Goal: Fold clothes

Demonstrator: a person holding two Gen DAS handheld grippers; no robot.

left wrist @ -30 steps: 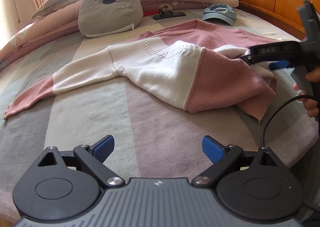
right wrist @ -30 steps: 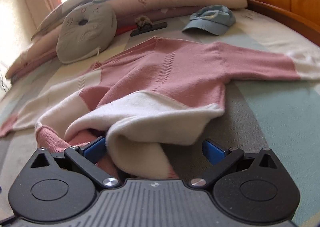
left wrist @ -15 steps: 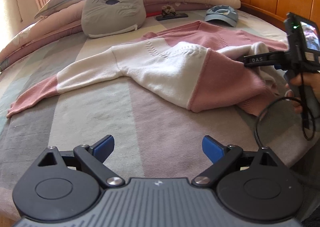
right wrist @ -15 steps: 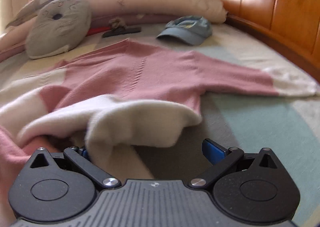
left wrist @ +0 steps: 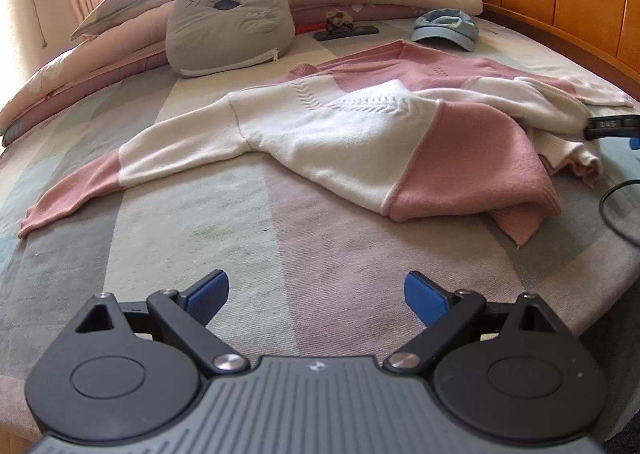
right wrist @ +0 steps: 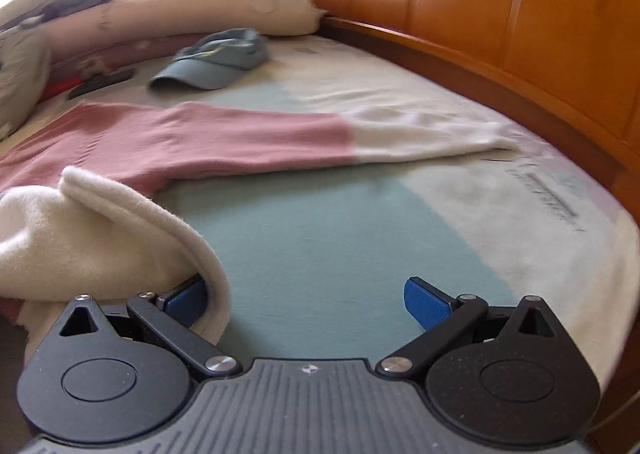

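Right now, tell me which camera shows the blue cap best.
The right wrist view: the blue cap lies large and unobstructed on the bed near the pillows, though slightly blurred. The left wrist view shows it sharper but small, beyond the sweater.

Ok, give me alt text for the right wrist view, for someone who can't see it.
The right gripper is open just above a bed, with a cream fold of a pink and cream sweater draped over one finger. One sweater sleeve stretches flat across the bed toward a wooden headboard. A blue cap lies beyond it near the pillows.
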